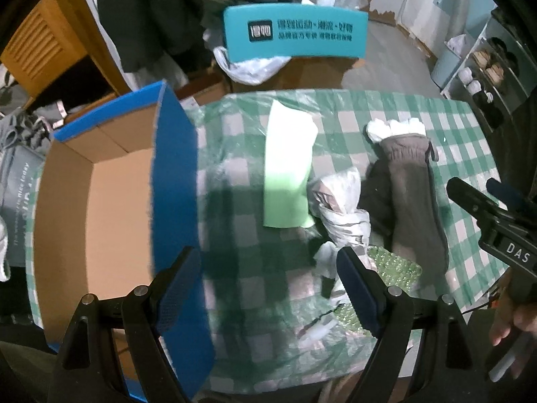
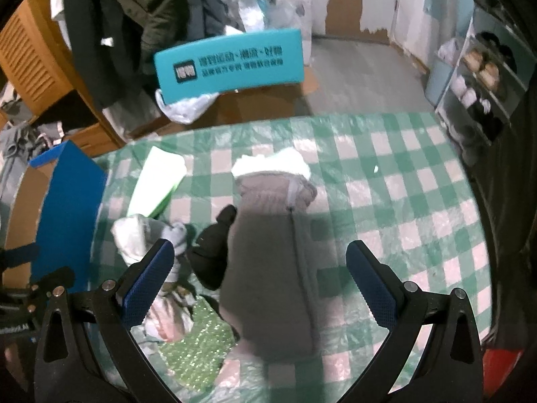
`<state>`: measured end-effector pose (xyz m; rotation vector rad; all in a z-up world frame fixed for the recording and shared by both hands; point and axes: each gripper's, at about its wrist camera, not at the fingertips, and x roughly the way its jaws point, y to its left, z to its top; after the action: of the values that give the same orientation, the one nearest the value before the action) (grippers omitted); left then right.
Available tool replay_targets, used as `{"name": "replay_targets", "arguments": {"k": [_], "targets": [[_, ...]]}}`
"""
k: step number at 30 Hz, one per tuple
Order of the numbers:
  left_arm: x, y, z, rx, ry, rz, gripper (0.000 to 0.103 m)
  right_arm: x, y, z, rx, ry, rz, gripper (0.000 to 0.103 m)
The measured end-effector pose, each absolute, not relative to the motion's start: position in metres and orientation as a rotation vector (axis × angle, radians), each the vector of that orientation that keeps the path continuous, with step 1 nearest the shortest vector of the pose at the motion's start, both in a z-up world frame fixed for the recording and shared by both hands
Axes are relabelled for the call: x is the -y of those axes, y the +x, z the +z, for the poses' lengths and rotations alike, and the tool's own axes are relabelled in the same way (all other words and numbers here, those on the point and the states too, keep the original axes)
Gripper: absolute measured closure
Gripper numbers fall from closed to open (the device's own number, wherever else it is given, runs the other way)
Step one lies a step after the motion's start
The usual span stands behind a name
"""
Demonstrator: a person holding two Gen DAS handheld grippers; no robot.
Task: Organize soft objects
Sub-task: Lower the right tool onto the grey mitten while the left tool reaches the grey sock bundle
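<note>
A grey-brown fleece garment with a white fluffy cuff point(image 1: 411, 181) point(image 2: 272, 255) lies on the green checked table. Beside it lie a light green foam sheet point(image 1: 288, 164) point(image 2: 157, 181), a crumpled white plastic bundle point(image 1: 342, 208) point(image 2: 144, 235), a black soft item point(image 2: 213, 252) and green bubble wrap point(image 1: 392, 265) point(image 2: 198, 349). My left gripper point(image 1: 268, 288) is open and empty over the table beside the blue cardboard box point(image 1: 174, 154). My right gripper point(image 2: 260, 285) is open and empty, hovering over the fleece garment; it also shows in the left wrist view point(image 1: 483, 201).
The open box point(image 2: 67, 201) stands at the table's left edge. A teal chair back point(image 1: 295, 32) point(image 2: 231, 63) stands behind the table. Hanging coats point(image 2: 134, 16), a wooden cabinet point(image 1: 43, 50) and a shoe rack point(image 2: 483, 77) surround the table.
</note>
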<state>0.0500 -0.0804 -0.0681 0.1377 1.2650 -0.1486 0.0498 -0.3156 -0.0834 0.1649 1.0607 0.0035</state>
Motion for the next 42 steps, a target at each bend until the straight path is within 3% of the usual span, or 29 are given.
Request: {"name": "replay_targets", "arguments": {"k": [25,31,34,39,42], "targets": [[0.125,0.070,-0.128,-1.424,0.127,-0.208,0.018,0.323,0.064,-0.158,-1.247,0.183,-0.004,0.002],[0.130,0.072,-0.139,-1.440,0.091,-0.245,0.018,0.322,0.063,-0.169,-1.266,0.171,0.019,0.018],[0.131,0.073,-0.142,-1.440,0.065,-0.269,0.028,0.320,0.063,-0.172,-1.270,0.164,0.037,0.026],[0.128,0.075,-0.145,-1.462,-0.001,-0.301,0.065,0.317,0.063,-0.171,-1.275,0.156,0.060,0.050],[0.124,0.074,-0.142,-1.447,-0.009,-0.305,0.070,0.317,0.063,-0.166,-1.267,0.159,0.065,0.066]]}}
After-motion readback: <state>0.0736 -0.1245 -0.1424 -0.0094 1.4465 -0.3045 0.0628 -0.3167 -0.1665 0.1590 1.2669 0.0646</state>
